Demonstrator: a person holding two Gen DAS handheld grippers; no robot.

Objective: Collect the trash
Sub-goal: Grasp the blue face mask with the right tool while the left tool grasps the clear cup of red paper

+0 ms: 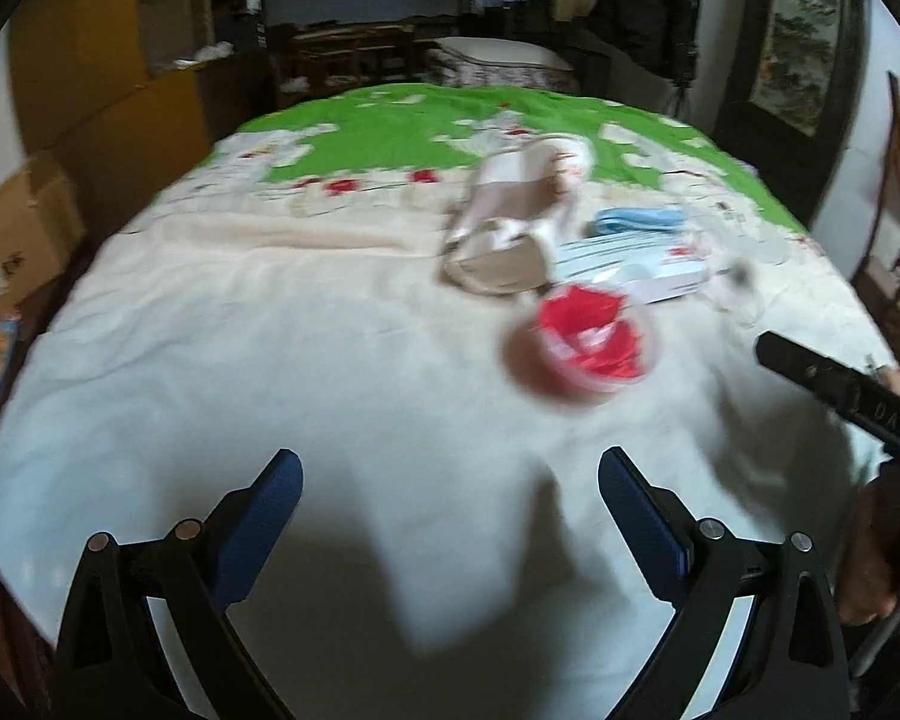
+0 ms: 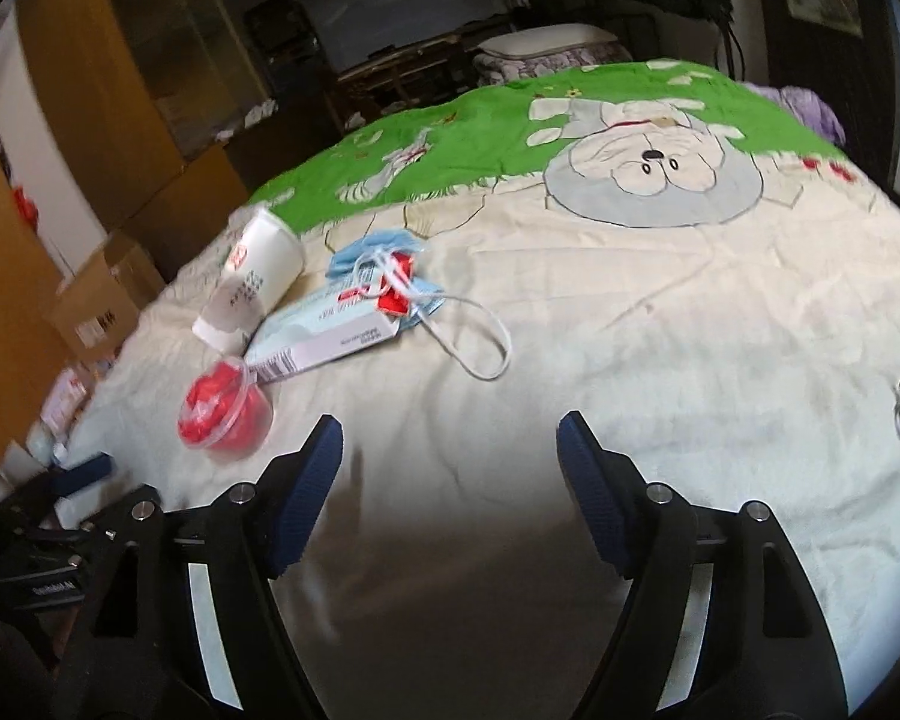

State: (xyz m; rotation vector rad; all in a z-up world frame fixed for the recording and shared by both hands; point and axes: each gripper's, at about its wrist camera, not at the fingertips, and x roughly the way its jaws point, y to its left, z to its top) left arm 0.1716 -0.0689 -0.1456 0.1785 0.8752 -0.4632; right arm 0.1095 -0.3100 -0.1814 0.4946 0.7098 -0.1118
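Loosely clustered on the bed [image 2: 630, 360] lie a clear cup [image 2: 225, 414] stuffed with red wrapper, a tipped white paper cup [image 2: 252, 282], a pale-blue packet [image 2: 324, 339] and a blue mask [image 2: 378, 255]. Their printing is too blurred to read. Left claw [image 1: 450, 498] and right claw [image 2: 450, 462] both gape wide, holding nothing.

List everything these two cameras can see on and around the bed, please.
bedspread: one, cream with a green band and a cartoon animal print, covering the bed.
paper cup: one, white with red logo, lying on its side at the left of the trash cluster.
clear plastic cup: one, with red wrapper stuffed inside, tipped over nearest the grippers.
flat packet: one, pale blue and white, beside the paper cup.
face mask: one, blue, white ear loops, crumpled on the packet's far end.
red scrap: one, on the packet near the mask.
cardboard boxes: several, brown, on the floor left of the bed.
left gripper: one, black with blue pads, open, empty.
right gripper: one, same colours, open, empty.
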